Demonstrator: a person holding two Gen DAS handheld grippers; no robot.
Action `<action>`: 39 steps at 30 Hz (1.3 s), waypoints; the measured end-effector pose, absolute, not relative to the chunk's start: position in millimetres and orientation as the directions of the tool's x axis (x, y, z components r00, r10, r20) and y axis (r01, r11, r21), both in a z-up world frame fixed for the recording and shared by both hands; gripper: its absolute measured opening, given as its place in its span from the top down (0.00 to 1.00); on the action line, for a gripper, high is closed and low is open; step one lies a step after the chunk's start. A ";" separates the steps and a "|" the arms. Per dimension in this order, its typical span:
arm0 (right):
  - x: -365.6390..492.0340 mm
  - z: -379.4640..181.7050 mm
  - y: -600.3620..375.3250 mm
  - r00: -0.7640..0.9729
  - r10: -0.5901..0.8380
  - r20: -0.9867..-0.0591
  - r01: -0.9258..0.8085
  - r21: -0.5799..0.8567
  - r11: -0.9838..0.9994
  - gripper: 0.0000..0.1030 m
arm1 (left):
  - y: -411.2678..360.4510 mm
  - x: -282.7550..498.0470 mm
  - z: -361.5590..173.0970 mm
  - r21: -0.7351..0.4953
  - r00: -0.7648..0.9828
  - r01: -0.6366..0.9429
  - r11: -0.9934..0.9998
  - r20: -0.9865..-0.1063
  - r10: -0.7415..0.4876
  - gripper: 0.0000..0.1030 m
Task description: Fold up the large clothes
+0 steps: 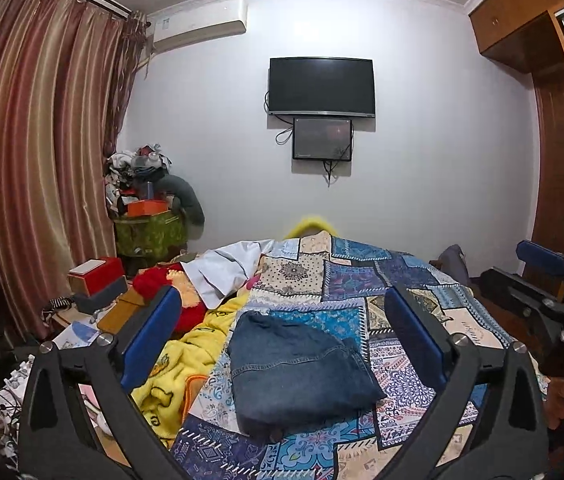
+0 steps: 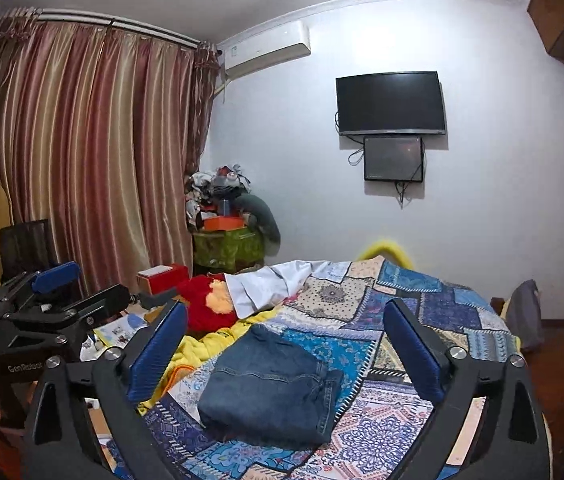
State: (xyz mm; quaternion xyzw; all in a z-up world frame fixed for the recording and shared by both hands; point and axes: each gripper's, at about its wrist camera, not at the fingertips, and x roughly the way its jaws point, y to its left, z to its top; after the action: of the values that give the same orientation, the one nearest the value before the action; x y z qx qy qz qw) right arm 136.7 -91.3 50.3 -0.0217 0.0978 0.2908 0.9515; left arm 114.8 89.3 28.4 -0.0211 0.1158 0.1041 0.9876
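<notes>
Lying folded into a compact rectangle, the pair of blue jeans [image 1: 300, 372] rested on the patchwork bedspread [image 1: 370, 280] near the foot of the bed, its stitched seams and a pocket edge facing up. Neither gripper touched it. The left gripper [image 1: 282, 336] hovered above the bed with its blue-padded fingers [image 1: 150, 336] spread wide, nothing between them but air; the jeans showed through the gap, lower down on the cover. The right gripper [image 2: 286, 348] stood the same way, jaws fully apart and empty, with the denim framed between its fingers [image 2: 414, 352] from a slightly different angle. Each gripper appeared at the edge of the other's view, side by side above the near end of the bed.

As for containers, a green patterned bin [image 1: 150, 232] stood in the corner by the striped curtain [image 1: 34, 152], heaped above its rim with an orange box [image 1: 147, 207], bundled clothing and a grey stuffed shape drooping over the side; what lay deeper inside was hidden. A red box [image 1: 96, 276] with a white top sat on the cluttered surface beside the bed, closed.

Farther up the bed lay a white garment [image 1: 222, 272], a red fuzzy item [image 1: 162, 284] and a yellow blanket [image 1: 186, 356]. A dark television [image 1: 321, 85] hung on the wall above a smaller screen.
</notes>
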 end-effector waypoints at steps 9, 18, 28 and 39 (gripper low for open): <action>133.7 47.4 -93.2 0.819 0.534 -0.210 -0.543 0.019 0.840 0.00 | 87.3 109.8 26.6 -0.026 0.954 -0.208 0.978 -0.225 0.197 0.00; 138.1 47.6 -95.6 0.816 0.536 -0.215 -0.543 0.032 0.839 0.00 | 88.7 110.2 25.7 -0.037 0.954 -0.205 0.978 -0.231 0.191 0.00; 138.2 47.9 -97.4 0.815 0.537 -0.217 -0.543 0.036 0.839 0.00 | 94.9 113.5 24.6 -0.051 0.952 -0.206 0.977 -0.241 0.188 0.00; 138.2 50.0 -97.0 0.817 0.537 -0.211 -0.540 0.048 0.841 0.00 | 95.7 113.2 25.6 -0.052 0.952 -0.205 0.977 -0.241 0.187 0.00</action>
State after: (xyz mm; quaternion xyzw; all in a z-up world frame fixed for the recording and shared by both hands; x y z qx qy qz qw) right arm 138.2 -97.0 50.0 -0.0068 0.1086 0.2822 0.9532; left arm 113.2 95.7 25.6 -0.0383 0.1184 0.0994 0.9872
